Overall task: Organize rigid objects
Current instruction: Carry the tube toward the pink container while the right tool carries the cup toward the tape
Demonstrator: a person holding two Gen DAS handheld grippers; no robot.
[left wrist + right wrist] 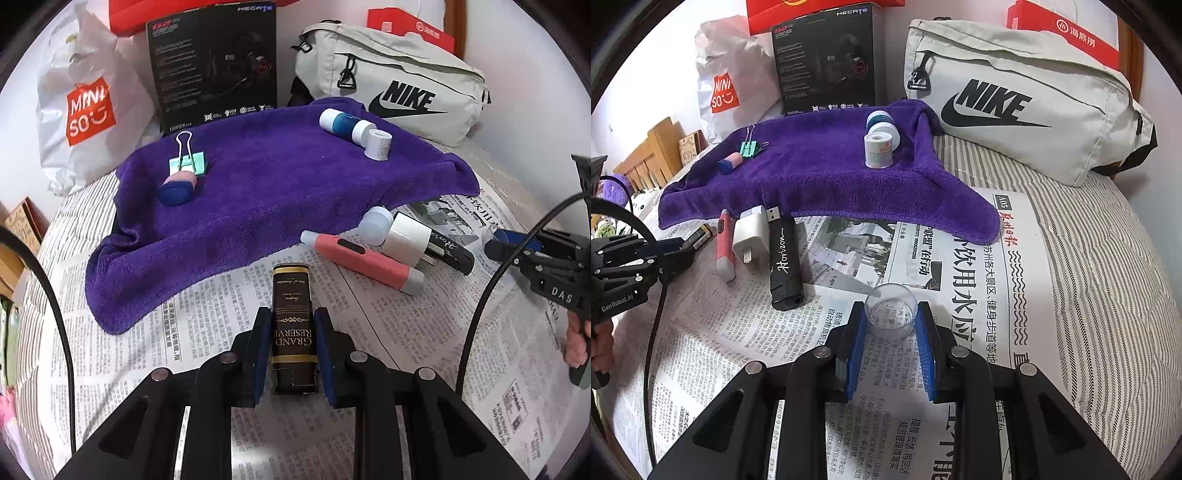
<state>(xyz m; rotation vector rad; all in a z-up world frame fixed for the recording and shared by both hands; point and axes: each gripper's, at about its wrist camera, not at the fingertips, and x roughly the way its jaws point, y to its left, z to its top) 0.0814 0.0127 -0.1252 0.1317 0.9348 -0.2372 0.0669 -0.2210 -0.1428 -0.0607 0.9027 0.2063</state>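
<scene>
My left gripper [293, 317] is shut on a dark brown "Grand Reserve" box [293, 325] over the newspaper, just short of the purple towel [280, 184]. My right gripper [891, 314] is shut on a small clear plastic cup [891, 312] above the newspaper. On the towel lie a green binder clip [186, 162], a pink and blue eraser [177, 188], a blue and white bottle [345, 123] and a white cap [376, 144]. Beside the towel lie a pink pen-like tool [364, 262], a white charger [406, 236] and a black "Horizon" USB stick [785, 258].
A white Nike bag [1027, 103], a black Hecate box [825, 59] and a Miniso bag [85, 107] stand behind the towel. Red boxes [1067, 29] sit at the back. Newspaper [960, 258] covers a striped bed. A wooden headboard [650, 151] is at left.
</scene>
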